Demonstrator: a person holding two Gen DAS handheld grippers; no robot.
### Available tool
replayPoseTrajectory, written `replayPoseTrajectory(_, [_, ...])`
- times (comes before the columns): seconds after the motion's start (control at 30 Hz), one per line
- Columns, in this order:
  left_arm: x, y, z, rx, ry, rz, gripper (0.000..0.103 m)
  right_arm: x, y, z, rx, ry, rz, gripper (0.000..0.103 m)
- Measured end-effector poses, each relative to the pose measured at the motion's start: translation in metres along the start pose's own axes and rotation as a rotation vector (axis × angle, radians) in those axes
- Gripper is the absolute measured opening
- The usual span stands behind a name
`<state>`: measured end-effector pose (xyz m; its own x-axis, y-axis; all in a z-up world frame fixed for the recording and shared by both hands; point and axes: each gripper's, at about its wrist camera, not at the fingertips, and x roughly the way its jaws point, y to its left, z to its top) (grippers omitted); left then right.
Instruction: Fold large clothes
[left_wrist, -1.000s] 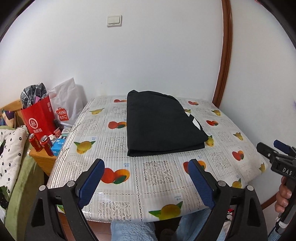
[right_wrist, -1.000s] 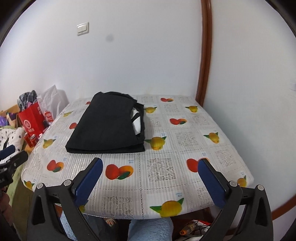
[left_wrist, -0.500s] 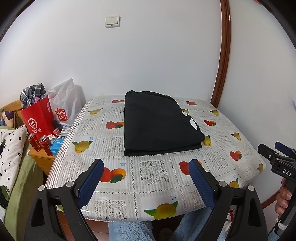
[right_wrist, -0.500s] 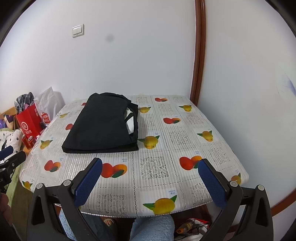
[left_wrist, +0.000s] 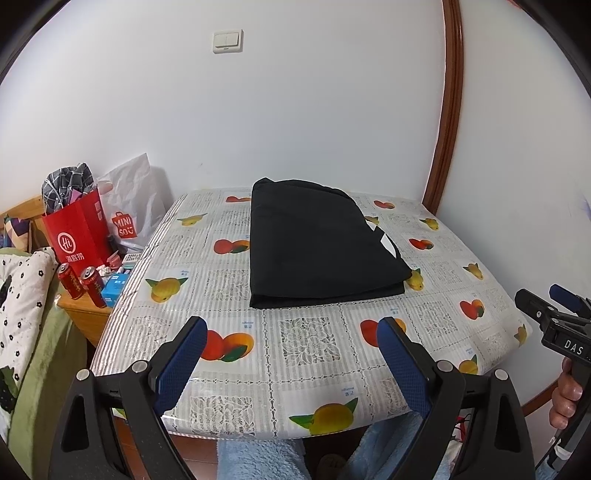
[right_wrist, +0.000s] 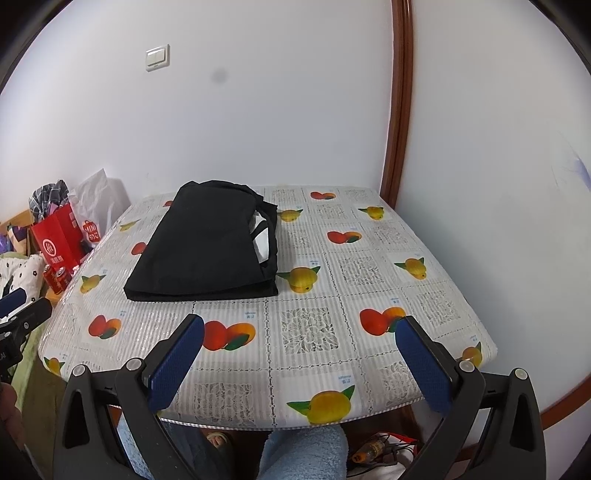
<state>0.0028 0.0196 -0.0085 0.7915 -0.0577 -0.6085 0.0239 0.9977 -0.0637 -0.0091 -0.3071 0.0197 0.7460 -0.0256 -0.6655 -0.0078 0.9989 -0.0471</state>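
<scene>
A black garment (left_wrist: 317, 243) (right_wrist: 210, 243) lies folded into a flat rectangle on the table (left_wrist: 306, 365) (right_wrist: 314, 354), which has a fruit-print cover. A white patch shows at the garment's right edge. My left gripper (left_wrist: 291, 328) hangs open over the table's near edge, nothing between its blue pads, well short of the garment. My right gripper (right_wrist: 300, 325) is open in the same way, also empty. Each gripper shows at the side of the other's view: the right gripper (left_wrist: 554, 306) held by a hand, the left gripper (right_wrist: 22, 310) at the left edge.
White walls close the table's far and right sides, with a wooden door frame (left_wrist: 447, 110) in the corner. Left of the table stand a red bag (left_wrist: 77, 232), a white bag (left_wrist: 129, 206), red cans (left_wrist: 83, 282) on a nightstand, and a bed. A person's fluffy blue trouser legs (right_wrist: 306, 454) are below the near edge.
</scene>
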Motion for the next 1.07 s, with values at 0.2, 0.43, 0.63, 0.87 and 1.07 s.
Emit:
replayPoseTrajectory(0.2, [0.0, 0.004, -0.002, 0.001, -0.003, 0.002, 0.093, 0.001, -0.001, 0.001, 0.0, 0.0, 0.001, 0.102])
replayPoseTrajectory(0.43, [-0.001, 0.009, -0.002, -0.01, 0.0, 0.003, 0.093, 0.002, 0.002, 0.001, -0.005, 0.0, 0.007, 0.102])
replayPoseTrajectory(0.63, [-0.001, 0.011, -0.001, -0.01, 0.002, 0.003, 0.093, 0.003, 0.004, 0.001, -0.01, 0.003, 0.008, 0.102])
replayPoseTrajectory(0.87, [-0.002, 0.014, -0.001, -0.019, 0.004, 0.002, 0.093, 0.003, 0.004, 0.002, -0.01, 0.004, 0.009, 0.102])
replayPoseTrajectory(1.07, [-0.001, 0.017, -0.001, -0.022, 0.006, 0.008, 0.093, 0.004, 0.005, 0.003, -0.012, 0.003, 0.009, 0.102])
